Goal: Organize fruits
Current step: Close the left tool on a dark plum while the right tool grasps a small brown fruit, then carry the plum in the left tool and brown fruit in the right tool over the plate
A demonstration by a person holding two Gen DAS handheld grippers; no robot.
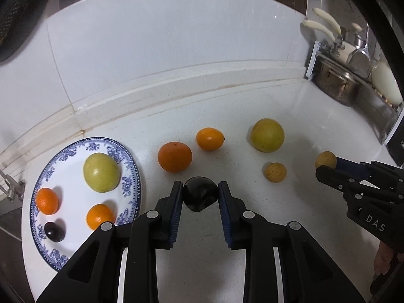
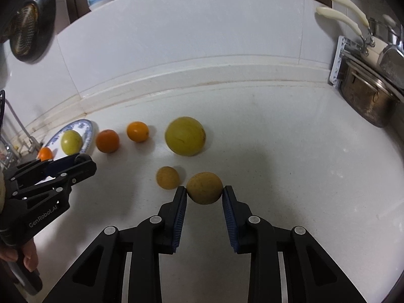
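1. The dark plum point(image 1: 200, 197) sits pinched between the blue pads of the left tool point(image 1: 200, 198), just in front of the large orange point(image 1: 174, 156) in the left wrist view.
2. The small tan fruit point(image 2: 204, 188) is pinched by the right tool point(image 2: 204, 194), with a second tan fruit point(image 2: 167, 177) lying just beside it to its left on the bench point(image 2: 290, 176).
3. Whether either held fruit touches the bench or hangs just clear of it is hard to tell from these angles.
4. Loose on the bench lie the large orange, a smaller orange point(image 1: 210, 139) and a big yellow-green fruit point(image 1: 267, 135), spaced apart in a rough row near the back edge.
5. The blue-patterned plate point(image 1: 131, 176) lies at the left, carrying a yellow-green fruit point(image 1: 101, 172), two small oranges point(image 1: 47, 200) point(image 1: 100, 216) and a dark plum point(image 1: 54, 231); bare plate shows between them.
6. Open bench runs wide to the right of the tan fruits and in front of both tools.
7. The white bench ends at a raised white lip and tiled wall point(image 1: 164, 45) behind.
8. At the far right corner stand a metal pot point(image 2: 366, 98) and cream-handled utensils point(image 2: 346, 7); a dark object point(image 2: 30, 25) hangs on the wall at upper left.
9. A hand point(image 2: 25, 255) grips the left tool's handle.
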